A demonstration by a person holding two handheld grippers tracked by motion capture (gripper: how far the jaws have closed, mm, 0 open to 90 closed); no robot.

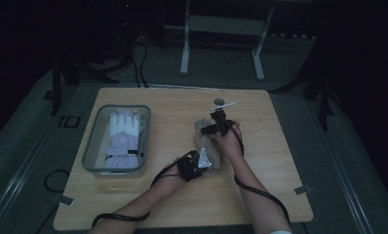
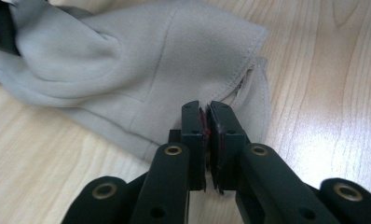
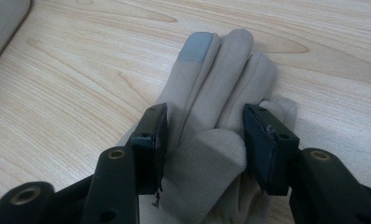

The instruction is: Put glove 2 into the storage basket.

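Note:
A beige fleece glove [image 1: 204, 137] lies flat in the middle of the wooden table [image 1: 270, 161], fingers pointing away from me. My left gripper [image 1: 207, 164] is at the cuff end. In the left gripper view its jaws [image 2: 207, 111] are shut on the hem of the glove's cuff [image 2: 151, 60]. My right gripper [image 1: 214, 127] is over the finger end. It [image 3: 203, 112] is open, one jaw on each side of the glove [image 3: 221, 70] just below the fingers. One fingertip has a grey patch [image 3: 197, 45].
A grey tray [image 1: 91, 142] at the table's left holds a white glove [image 1: 124, 131]; its corner [image 3: 4, 23] shows in the right gripper view. A small grey disc and white strip [image 1: 223, 103] lie near the far edge. Table legs and cables stand on the floor beyond.

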